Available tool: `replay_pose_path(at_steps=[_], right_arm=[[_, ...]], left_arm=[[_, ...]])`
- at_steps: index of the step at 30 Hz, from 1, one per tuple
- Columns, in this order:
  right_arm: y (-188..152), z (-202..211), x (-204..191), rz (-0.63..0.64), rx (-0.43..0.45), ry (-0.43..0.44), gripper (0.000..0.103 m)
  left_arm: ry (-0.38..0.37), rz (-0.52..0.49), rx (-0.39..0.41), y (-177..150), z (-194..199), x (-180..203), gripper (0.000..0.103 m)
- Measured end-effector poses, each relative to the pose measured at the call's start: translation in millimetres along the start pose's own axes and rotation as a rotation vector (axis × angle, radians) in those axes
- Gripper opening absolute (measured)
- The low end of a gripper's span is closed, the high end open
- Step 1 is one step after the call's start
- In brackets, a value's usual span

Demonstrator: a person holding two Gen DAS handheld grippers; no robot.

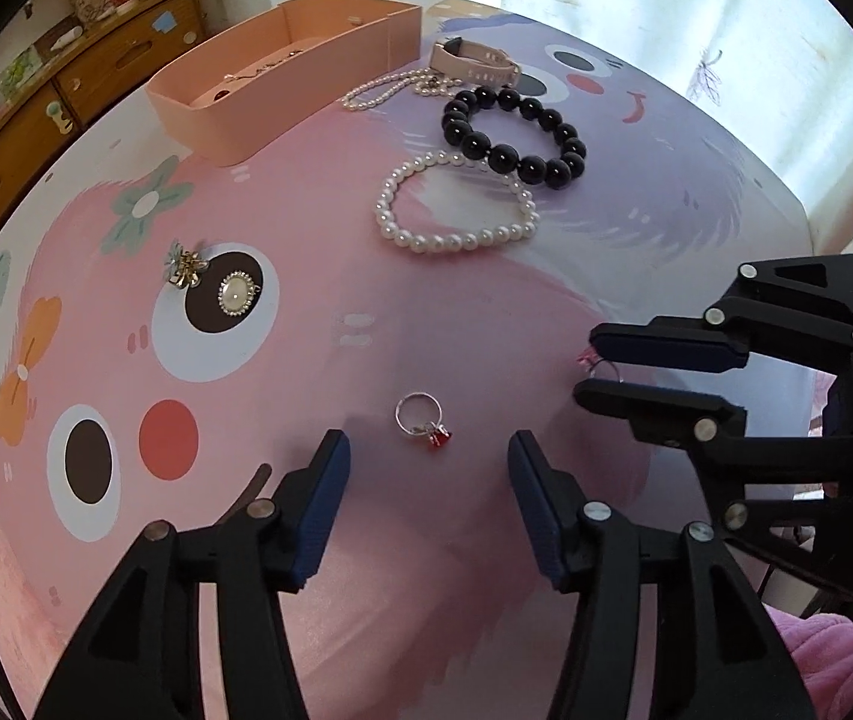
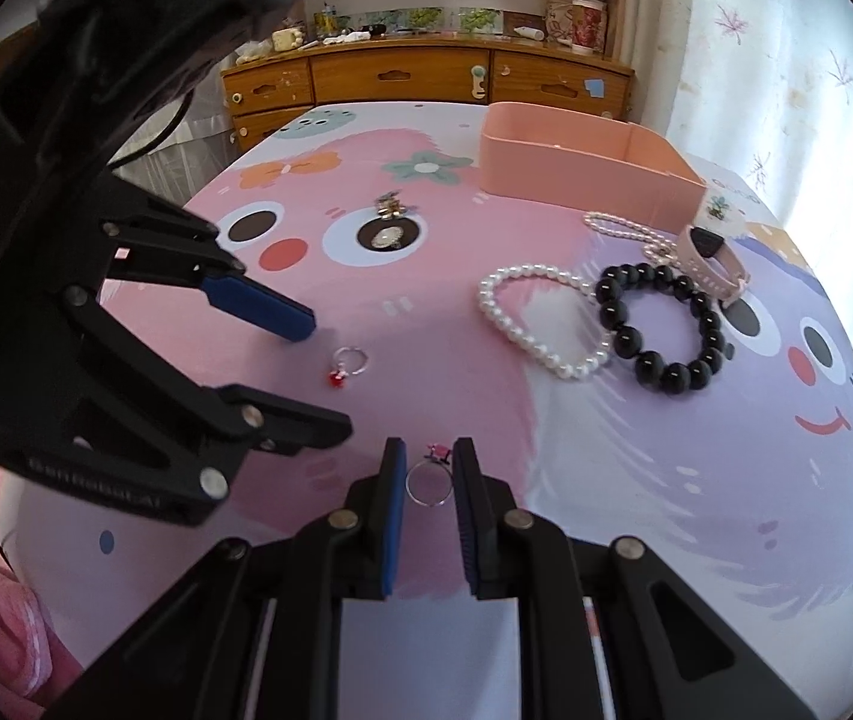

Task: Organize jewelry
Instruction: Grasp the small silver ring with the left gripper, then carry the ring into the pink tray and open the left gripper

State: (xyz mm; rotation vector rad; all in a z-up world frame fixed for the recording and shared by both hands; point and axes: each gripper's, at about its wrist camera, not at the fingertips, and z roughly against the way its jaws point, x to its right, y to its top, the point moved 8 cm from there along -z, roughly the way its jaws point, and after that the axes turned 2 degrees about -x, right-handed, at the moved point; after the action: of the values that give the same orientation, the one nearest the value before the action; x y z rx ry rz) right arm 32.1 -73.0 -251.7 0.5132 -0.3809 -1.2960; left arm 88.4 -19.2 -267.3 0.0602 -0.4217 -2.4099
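A: Near the front edge of the mat, two rings are in play. The left gripper stands spread; the red-stone ring lies flat on the mat just ahead of its fingertips, touched by neither pad.

B: And the right gripper?

A: Its jaws are drawn close on the second ring, the band between the pads, a pink stone showing at the top. Whether the band is lifted off the mat cannot be told.

B: Destination?

A: Probably the pink tray at the far left of the mat. The white pearl bracelet, black bead bracelet, pearl strand and watch lie between, beside the tray. Two brooches sit toward the left edge.

B: Failure modes?

A: Three. A thin round band can pivot or slip from flat pads during transport. The left pads closing on a flat-lying ring may skid over it or pinch the soft mat instead. The grippers work close together; a careless move could knock one against the other.
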Motion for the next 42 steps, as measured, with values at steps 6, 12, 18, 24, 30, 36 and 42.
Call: replay_pose_path(at_steps=[6,12,18,24,30,36,42], right_arm=[[-3,3,21,0.001,-0.011,-0.013,0.015],[2,4,38,0.021,-0.011,0.005,0.015],[18,7,50,0.038,-0.002,0.059,0.015],[38,11,64,0.021,0.005,0.135,0.015],[65,13,84,0.004,0.014,0.179,0.015],[98,15,111,-0.063,0.039,0.212,0.015],[140,15,143,-0.140,0.099,0.228,0.015]], left_arm=[[0.038,0.023,0.006,4,-2,-2,0.016],[0.058,0.053,0.000,3,-2,-1,0.006],[0.070,0.150,-0.025,6,-3,-3,0.005],[0.107,0.238,-0.013,17,3,-5,0.005],[0.128,0.333,0.005,35,21,-10,0.005],[0.152,0.419,0.061,75,45,-18,0.005],[0.167,0.497,0.168,121,63,-35,0.005]])
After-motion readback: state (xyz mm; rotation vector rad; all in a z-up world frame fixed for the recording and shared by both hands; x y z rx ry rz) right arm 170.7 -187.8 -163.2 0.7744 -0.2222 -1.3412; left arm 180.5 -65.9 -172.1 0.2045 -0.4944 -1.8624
